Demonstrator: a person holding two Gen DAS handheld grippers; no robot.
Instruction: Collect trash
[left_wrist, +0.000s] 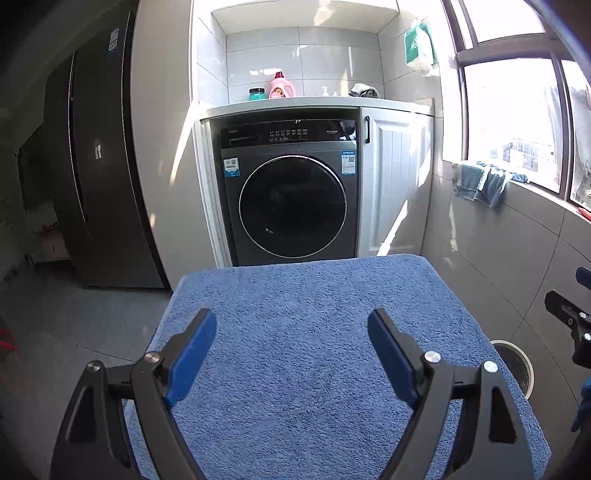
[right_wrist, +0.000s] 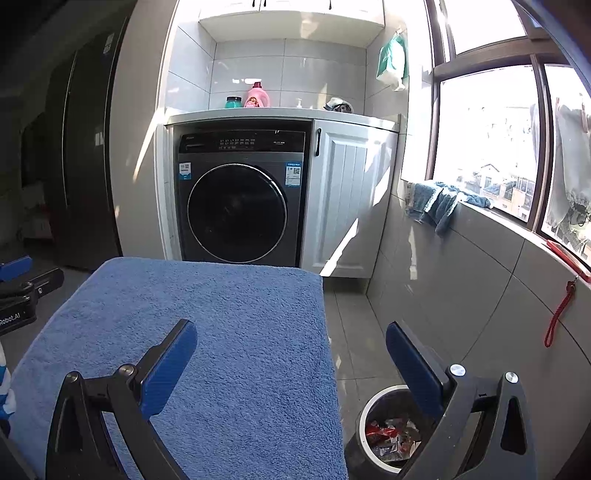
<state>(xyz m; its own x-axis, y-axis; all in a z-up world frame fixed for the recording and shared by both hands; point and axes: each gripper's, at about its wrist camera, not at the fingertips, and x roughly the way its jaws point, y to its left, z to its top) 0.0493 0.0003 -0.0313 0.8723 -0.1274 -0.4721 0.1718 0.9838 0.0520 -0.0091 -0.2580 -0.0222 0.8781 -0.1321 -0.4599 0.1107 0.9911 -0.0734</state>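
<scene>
We hold both the left hand-held gripper (left_wrist: 291, 354) and the right hand-held gripper (right_wrist: 291, 365) wide and empty over the blue-towelled counter (right_wrist: 229, 314). The trash (right_wrist: 391, 437) lies in the bin (right_wrist: 364, 417) by the counter's right edge, placed there for easy drops.

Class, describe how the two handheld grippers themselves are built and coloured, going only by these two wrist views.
The left gripper and the right gripper look alike: black angular linkage arms with triangular cut-outs, silver round pivot bolts, and flat blue textured pads lining each finger. The left gripper's body, seen from the right wrist view, carries white "Robot.AI" lettering. No cables or sleeves are clearly visible.
</scene>
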